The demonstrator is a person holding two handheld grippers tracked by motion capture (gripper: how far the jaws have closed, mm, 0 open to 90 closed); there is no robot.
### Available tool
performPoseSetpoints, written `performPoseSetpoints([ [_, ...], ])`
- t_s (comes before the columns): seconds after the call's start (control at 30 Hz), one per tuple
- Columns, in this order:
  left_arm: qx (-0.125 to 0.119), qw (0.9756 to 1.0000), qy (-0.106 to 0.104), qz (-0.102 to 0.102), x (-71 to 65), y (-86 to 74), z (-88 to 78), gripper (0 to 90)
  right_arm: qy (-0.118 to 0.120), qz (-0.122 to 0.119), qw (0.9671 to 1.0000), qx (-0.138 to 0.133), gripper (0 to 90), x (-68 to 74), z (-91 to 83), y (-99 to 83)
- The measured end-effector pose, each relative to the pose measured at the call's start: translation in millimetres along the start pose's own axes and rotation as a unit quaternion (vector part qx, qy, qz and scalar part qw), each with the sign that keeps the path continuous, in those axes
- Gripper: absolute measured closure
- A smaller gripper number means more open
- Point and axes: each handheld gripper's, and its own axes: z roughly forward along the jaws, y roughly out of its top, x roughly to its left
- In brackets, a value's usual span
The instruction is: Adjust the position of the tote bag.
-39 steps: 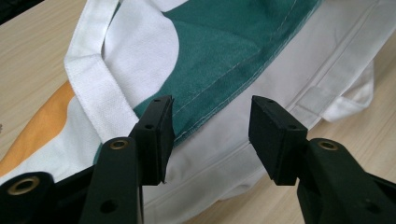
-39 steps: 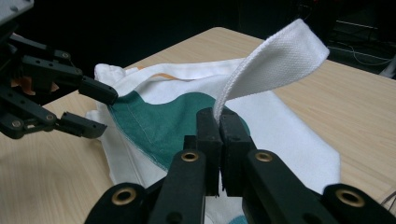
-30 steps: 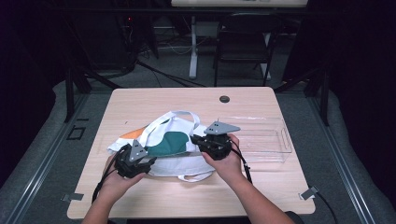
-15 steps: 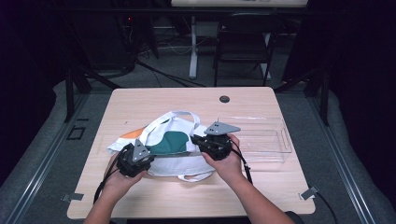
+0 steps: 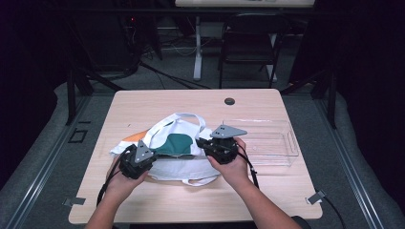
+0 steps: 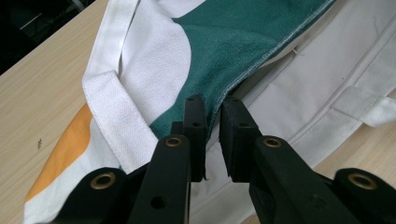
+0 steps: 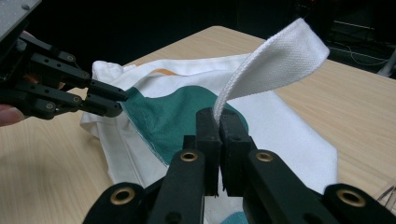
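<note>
Though printed, tote bag (image 5: pixel 177 145) wordless

A pale wooden table (image 5: pixel 157 102) carries a white tote bag (image 5: pixel 179 167) with green and orange patches near the middle of its front edge and, just beside it toward the right edge, a clear plastic tray (image 5: pixel 270 143).

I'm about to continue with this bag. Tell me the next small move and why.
Probably draw the two grippers gently apart to open the bag's mouth. The right hand-held gripper is shut on the white strap; the left hand-held gripper has just been closing on the green edge of the tote bag, both at the opening.
</note>
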Motion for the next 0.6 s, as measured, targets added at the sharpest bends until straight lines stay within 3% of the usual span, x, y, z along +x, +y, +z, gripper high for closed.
performPoseSetpoints([
  [0.2,-0.005,1.0,0.001,-0.002,3.9,5.4,-4.1,86.1,-0.001,0.002,1.0,-0.001,87.2,-1.2,-1.8,0.2],
  [0.6,-0.007,0.9998,0.013,0.014,11.1,20.8,-12.2,87.9,-0.002,0.006,1.0,-0.003,84.2,-3.0,-4.4,0.5],
])
